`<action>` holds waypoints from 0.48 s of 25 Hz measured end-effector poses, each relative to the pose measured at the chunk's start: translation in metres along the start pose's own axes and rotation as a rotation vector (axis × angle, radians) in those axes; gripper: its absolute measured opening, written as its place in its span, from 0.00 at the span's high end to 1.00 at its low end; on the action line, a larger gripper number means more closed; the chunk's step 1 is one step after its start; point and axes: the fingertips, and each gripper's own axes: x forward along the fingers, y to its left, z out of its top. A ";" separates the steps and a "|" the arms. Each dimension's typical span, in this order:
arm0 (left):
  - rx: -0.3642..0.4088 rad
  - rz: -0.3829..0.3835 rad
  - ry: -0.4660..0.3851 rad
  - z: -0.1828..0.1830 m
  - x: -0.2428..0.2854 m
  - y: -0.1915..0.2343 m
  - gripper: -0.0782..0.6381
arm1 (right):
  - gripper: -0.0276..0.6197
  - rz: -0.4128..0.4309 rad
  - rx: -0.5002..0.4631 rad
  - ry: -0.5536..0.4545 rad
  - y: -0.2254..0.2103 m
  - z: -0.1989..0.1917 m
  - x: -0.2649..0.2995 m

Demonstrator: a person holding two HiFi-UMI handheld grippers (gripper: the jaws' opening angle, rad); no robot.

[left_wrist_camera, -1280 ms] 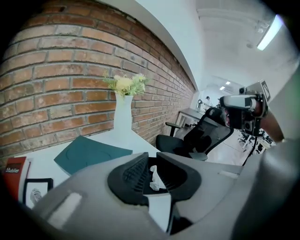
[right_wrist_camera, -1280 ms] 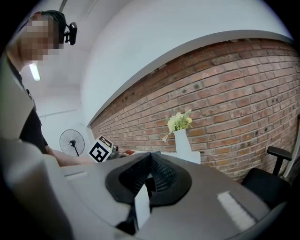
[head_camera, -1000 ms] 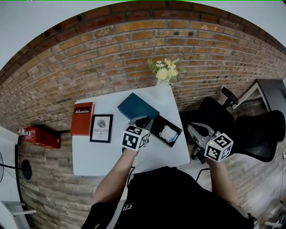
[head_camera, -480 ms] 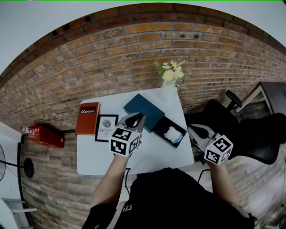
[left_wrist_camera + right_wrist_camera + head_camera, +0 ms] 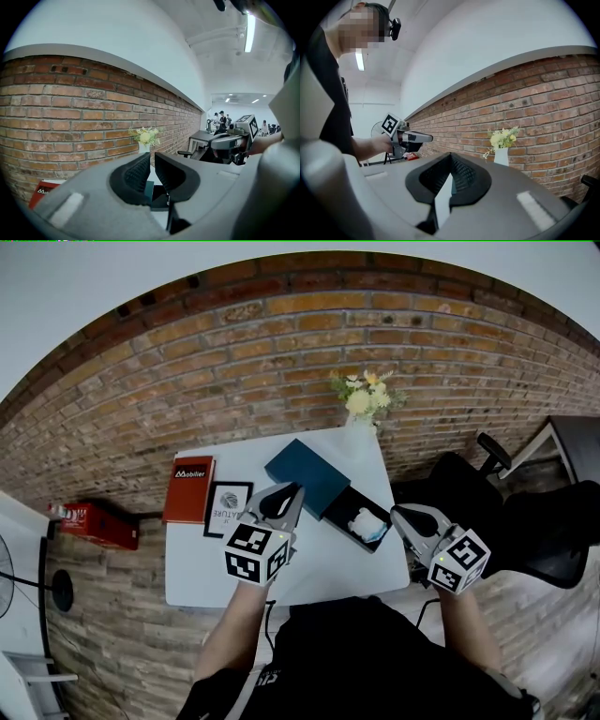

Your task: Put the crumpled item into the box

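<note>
The crumpled white item (image 5: 361, 519) lies inside the open black box (image 5: 339, 505) on the white table (image 5: 202, 573). The box's blue lid (image 5: 305, 474) lies beside it toward the wall. My left gripper (image 5: 288, 492) hovers over the table left of the box. Its jaws have just been closing and stand a narrow slit apart (image 5: 151, 158) with nothing between them. My right gripper (image 5: 400, 513) hangs off the table's right edge near the box. In the right gripper view its fingertips meet (image 5: 450, 157), holding nothing.
A red book (image 5: 192, 488) and a framed picture (image 5: 228, 509) lie on the table's left part. A white vase of flowers (image 5: 361, 409) stands at the back by the brick wall. A black office chair (image 5: 469, 479) sits to the right. A red box (image 5: 94, 526) is on the floor.
My left gripper has drawn away from the box, leftward and higher, and its jaws have narrowed. The right gripper has shifted only a little.
</note>
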 end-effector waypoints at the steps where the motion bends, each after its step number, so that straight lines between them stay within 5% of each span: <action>1: -0.006 0.002 0.000 -0.001 -0.001 0.000 0.84 | 0.96 0.000 -0.002 0.000 0.000 0.000 -0.001; 12: -0.049 0.043 0.006 -0.014 -0.007 0.010 0.86 | 0.96 -0.002 0.015 0.002 -0.001 -0.004 -0.003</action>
